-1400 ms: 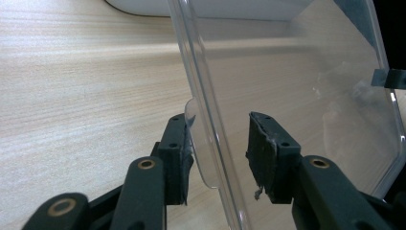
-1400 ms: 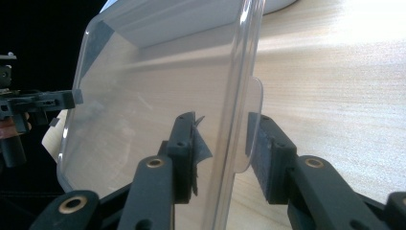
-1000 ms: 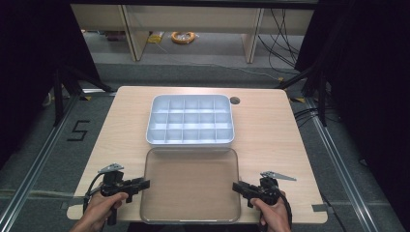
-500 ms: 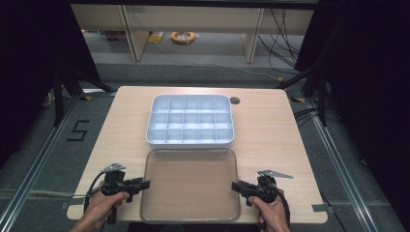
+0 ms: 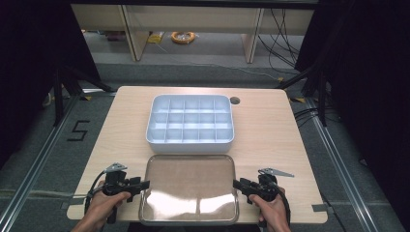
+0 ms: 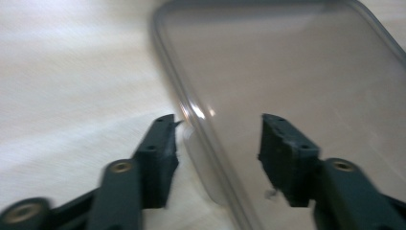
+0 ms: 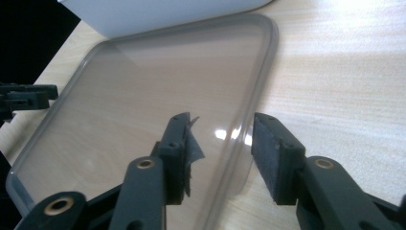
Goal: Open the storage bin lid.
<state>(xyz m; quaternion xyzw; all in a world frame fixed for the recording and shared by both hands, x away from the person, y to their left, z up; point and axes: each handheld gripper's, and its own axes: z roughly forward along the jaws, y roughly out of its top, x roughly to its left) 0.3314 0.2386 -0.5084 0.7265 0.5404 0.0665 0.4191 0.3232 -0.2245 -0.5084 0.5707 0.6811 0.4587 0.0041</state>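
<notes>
I had both tools spread wide, the left gripper (image 6: 218, 139) and right gripper (image 7: 218, 143) each straddling an edge of the clear lid (image 5: 188, 191). Its slick, thin rim could slip out under uneven clamping.

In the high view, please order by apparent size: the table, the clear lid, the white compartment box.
1. table
2. clear lid and white compartment box: they look alike, and the lid lies nearer the camera, so I leave them unranked.

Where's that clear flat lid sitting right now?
In the high view the clear lid lies flat at the table's near edge, just in front of the white compartment box, between the left hand-held gripper and right hand-held gripper.
</notes>
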